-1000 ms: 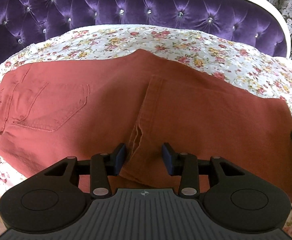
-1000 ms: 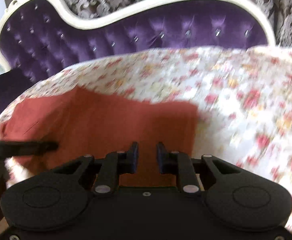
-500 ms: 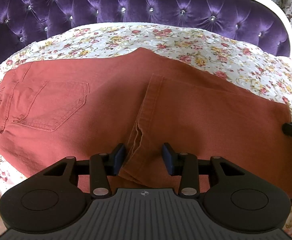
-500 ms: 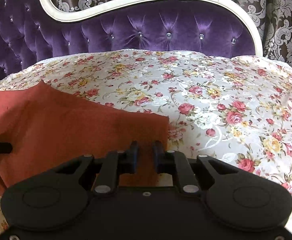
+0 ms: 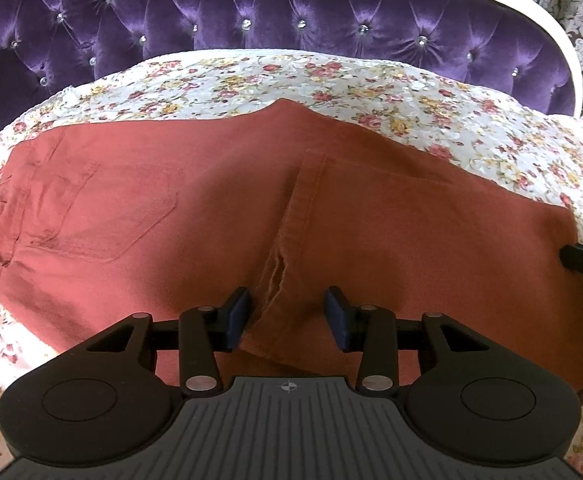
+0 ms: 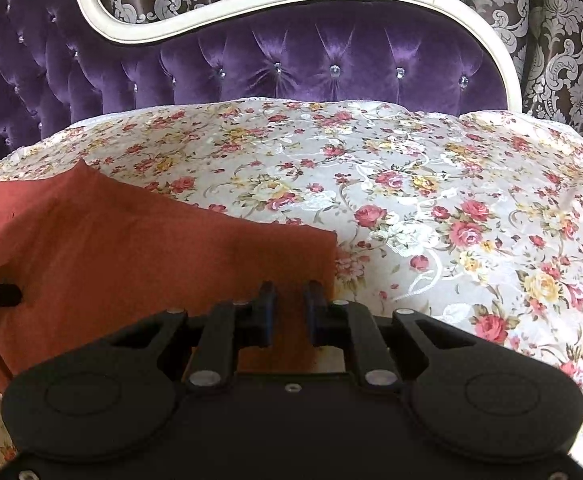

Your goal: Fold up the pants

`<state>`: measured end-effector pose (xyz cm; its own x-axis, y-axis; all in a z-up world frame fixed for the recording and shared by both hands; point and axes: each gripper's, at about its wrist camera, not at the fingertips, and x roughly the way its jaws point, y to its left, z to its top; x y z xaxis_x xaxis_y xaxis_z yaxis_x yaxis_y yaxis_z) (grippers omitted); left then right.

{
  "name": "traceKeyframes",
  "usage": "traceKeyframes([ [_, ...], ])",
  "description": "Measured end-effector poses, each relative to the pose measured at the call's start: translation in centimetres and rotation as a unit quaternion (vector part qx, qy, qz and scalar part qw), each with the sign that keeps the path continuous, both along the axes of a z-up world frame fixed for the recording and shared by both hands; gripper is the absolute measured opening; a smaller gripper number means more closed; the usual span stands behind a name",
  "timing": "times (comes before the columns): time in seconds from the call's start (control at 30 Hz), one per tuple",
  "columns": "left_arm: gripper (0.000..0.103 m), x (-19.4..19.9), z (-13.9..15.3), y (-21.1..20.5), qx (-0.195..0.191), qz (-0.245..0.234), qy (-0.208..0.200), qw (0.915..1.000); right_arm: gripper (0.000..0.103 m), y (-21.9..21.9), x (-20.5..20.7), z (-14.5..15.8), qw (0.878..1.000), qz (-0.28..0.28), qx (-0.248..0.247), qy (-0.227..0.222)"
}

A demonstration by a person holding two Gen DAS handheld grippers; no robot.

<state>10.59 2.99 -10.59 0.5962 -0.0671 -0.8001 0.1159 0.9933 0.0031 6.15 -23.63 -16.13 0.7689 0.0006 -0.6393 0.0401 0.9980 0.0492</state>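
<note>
A purple tufted headboard (image 6: 331,68) with a white frame rises behind the flowered bedspread (image 6: 431,208), patterned curtains (image 6: 551,40) beyond it. The rust-red pants (image 5: 219,216) lie flat across the spread, one leg folded over, back pocket up. The left gripper (image 5: 287,316) tilts down over the folded hem, jaws apart. The right gripper (image 6: 289,308) sits narrowed at the pants' far corner; whether it pinches cloth I cannot tell

1. We see rust-red pants (image 5: 211,216).
2. Our bedspread (image 6: 431,208) is white with red and yellow roses.
3. Our headboard (image 6: 331,60) is tufted purple velvet, cream-framed.
4. Our curtain (image 6: 563,40) is brown-and-silver damask.
</note>
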Motion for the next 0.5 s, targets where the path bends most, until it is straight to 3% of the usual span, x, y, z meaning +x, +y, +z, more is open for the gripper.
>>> traceKeyframes([
  [0.1, 0.045, -0.6, 0.4, 1.5, 0.006, 0.011, -0.007, 0.9999, 0.020, -0.1, 0.0, 0.0, 1.000, -0.006, 0.006, 0.003],
  [0.23, 0.053, -0.4, 0.7, 5.1, -0.066, 0.019, 0.011, 0.9976, 0.020, 0.2, 0.2, 0.2, 1.000, -0.012, -0.001, 0.010],
  [0.27, 0.052, -0.4, 0.8, 5.8, -0.062, 0.031, 0.009, 0.9975, 0.020, 0.2, 0.2, 0.2, 1.000, -0.013, -0.002, 0.011],
  [0.37, 0.051, -0.7, 1.5, 7.4, 0.003, 0.061, -0.023, 0.9978, 0.020, 0.4, 0.3, 0.2, 1.000, -0.017, -0.005, 0.015],
  [0.5, 0.051, -0.3, 2.0, 11.6, -0.019, 0.103, -0.027, 0.9941, 0.020, 0.8, 0.4, 0.3, 0.999, -0.017, -0.019, 0.018],
])
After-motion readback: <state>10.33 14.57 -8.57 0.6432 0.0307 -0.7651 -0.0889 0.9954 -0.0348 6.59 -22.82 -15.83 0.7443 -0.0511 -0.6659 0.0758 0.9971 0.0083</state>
